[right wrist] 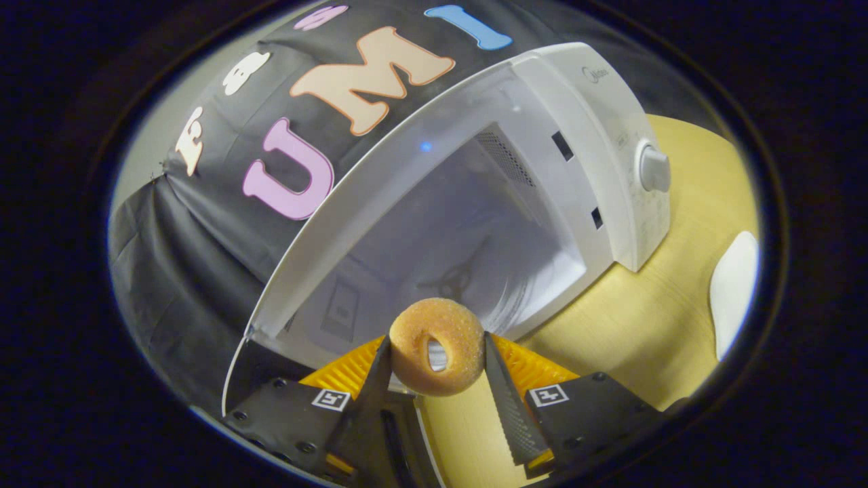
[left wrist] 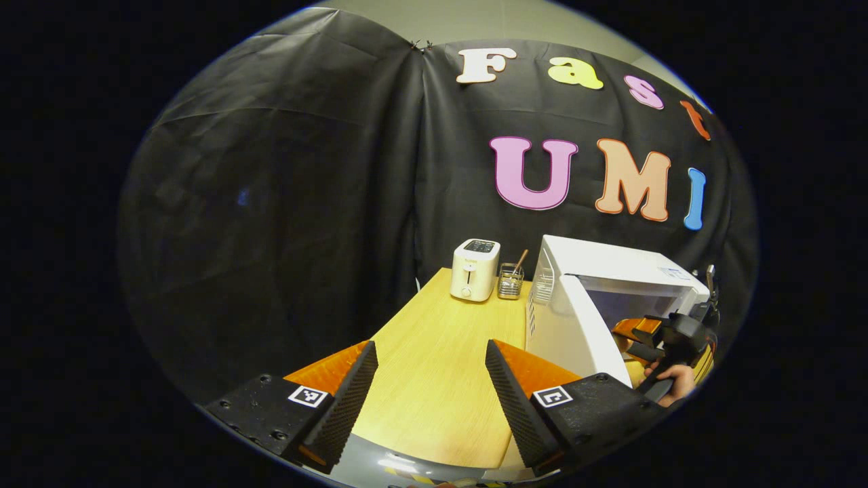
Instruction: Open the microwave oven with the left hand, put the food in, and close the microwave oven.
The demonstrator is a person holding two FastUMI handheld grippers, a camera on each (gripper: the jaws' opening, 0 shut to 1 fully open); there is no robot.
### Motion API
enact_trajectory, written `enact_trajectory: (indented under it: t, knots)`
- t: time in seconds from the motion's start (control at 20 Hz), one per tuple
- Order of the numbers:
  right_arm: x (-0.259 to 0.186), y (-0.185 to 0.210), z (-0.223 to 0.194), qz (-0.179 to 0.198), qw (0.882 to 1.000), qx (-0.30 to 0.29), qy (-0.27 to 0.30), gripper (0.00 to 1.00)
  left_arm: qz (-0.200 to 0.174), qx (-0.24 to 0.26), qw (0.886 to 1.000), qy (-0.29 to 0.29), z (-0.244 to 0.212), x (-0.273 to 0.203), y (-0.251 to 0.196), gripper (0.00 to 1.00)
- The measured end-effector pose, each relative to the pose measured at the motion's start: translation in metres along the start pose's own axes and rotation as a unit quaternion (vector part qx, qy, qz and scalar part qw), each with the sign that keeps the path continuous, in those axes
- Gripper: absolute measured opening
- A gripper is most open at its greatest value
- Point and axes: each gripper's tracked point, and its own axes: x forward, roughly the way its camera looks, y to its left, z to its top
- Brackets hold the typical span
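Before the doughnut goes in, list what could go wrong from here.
1. The right hand-held gripper pinches the doughnut at its edges only; it could slip or squash during insertion.
2. The doughnut sits low at the microwave opening's front edge and could catch on the sill.
3. The open door stands beside the left hand-held gripper; a stray swing could bump it.
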Motion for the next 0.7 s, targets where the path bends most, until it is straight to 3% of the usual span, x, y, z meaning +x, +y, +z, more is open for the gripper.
enact_trajectory:
  t: [0.1, 0.35, 0.4, 0.55, 0.6, 0.65, 0.7]
  knots:
    - [0.015, 0.001, 0.006, -0.005, 1.0, 0.008, -0.019, 0.73, -0.004, -0.01, 1.0, 0.009, -0.006, 0.004, -0.002, 0.94]
    - [0.047, -0.007, 0.025, -0.033, 0.997, 0.017, -0.068, 0.73, -0.008, -0.007, 1.0, 0.026, -0.016, 0.011, -0.002, 0.9]
    - [0.054, -0.009, 0.027, -0.037, 0.997, 0.013, -0.071, 0.73, -0.009, -0.008, 1.0, 0.029, -0.019, 0.013, -0.001, 0.94]
    - [0.069, -0.01, 0.031, -0.045, 0.996, 0.006, -0.081, 0.73, -0.006, -0.016, 0.999, 0.038, -0.023, 0.016, 0.001, 0.94]
    - [0.072, -0.009, 0.032, -0.048, 0.995, 0.007, -0.083, 0.8, -0.006, -0.018, 0.999, 0.04, -0.024, 0.017, 0.001, 0.95]
    - [0.074, -0.009, 0.03, -0.048, 0.995, 0.007, -0.084, 0.73, -0.005, -0.018, 0.999, 0.042, -0.025, 0.017, 0.001, 0.94]
    - [0.075, -0.008, 0.028, -0.049, 0.995, 0.004, -0.083, 0.74, -0.004, -0.017, 0.999, 0.044, -0.026, 0.017, 0.002, 0.94]
